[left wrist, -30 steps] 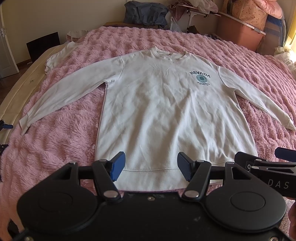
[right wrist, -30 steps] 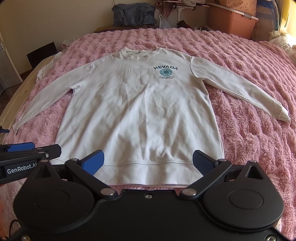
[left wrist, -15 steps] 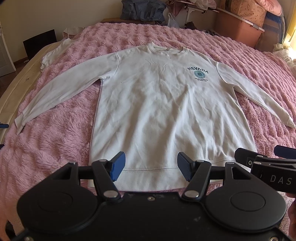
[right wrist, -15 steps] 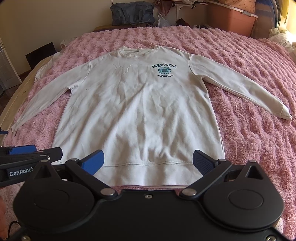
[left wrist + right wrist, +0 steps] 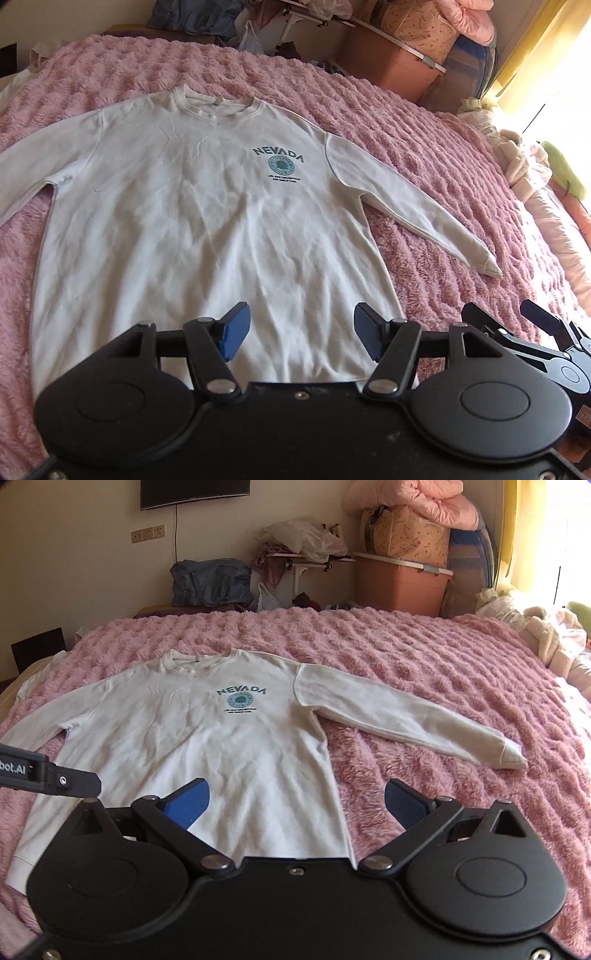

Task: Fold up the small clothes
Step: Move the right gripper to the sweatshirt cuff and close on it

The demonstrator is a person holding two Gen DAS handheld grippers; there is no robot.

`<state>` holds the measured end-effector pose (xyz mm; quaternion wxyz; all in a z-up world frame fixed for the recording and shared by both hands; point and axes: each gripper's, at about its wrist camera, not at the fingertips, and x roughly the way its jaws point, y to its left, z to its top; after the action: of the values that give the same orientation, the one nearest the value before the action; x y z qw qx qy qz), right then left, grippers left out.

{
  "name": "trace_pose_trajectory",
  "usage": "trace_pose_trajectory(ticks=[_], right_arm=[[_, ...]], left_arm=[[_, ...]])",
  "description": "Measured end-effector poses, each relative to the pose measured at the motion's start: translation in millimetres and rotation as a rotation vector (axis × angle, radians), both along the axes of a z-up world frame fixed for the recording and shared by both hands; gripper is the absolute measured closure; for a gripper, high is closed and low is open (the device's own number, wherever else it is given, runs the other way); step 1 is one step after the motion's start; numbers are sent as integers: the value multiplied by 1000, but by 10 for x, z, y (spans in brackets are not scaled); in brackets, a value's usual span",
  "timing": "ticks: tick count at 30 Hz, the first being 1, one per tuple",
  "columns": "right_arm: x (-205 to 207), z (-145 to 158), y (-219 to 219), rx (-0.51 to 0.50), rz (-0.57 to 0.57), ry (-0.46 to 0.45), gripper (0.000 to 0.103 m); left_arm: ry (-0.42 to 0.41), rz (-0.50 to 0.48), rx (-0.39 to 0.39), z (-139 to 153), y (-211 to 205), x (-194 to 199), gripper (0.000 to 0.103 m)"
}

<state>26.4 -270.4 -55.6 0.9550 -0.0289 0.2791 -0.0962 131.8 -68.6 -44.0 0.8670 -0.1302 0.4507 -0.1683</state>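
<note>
A: Both views have swung rightward; the white long-sleeved cotton sweatshirt (image 5: 207, 229) now sits left of centre.
B: It lies flat, sleeves outstretched, on the fluffy pink ridged bedspread (image 5: 424, 657).
A: Left tongs (image 5: 300, 332) spread, empty.
B: Right tongs (image 5: 295, 805) likewise.
</note>
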Motion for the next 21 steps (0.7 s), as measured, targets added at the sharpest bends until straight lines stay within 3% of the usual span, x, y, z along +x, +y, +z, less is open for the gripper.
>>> trace_pose_trajectory(ticks=[4,10,12,14,21], right_arm=[[147,7,-566,-37,-137,4,0],[326,-165,-1608,88,-325,-2,0],[423,-279,-1920,131,-362,-10,6],[498,-388,-2189,161,-394,-60,13],[738,-805,-2956,274,-532,-175,18]], left_arm=[[22,-37,-33,-118,-299,461,37],[7,-110,-42,-338,-864,1179,37],[8,-131,-43,-444,-1055,1435,37],[0,-143,-36,-544,-1259,1677,37],[7,-175,-30,-910,-1859,2325,37]])
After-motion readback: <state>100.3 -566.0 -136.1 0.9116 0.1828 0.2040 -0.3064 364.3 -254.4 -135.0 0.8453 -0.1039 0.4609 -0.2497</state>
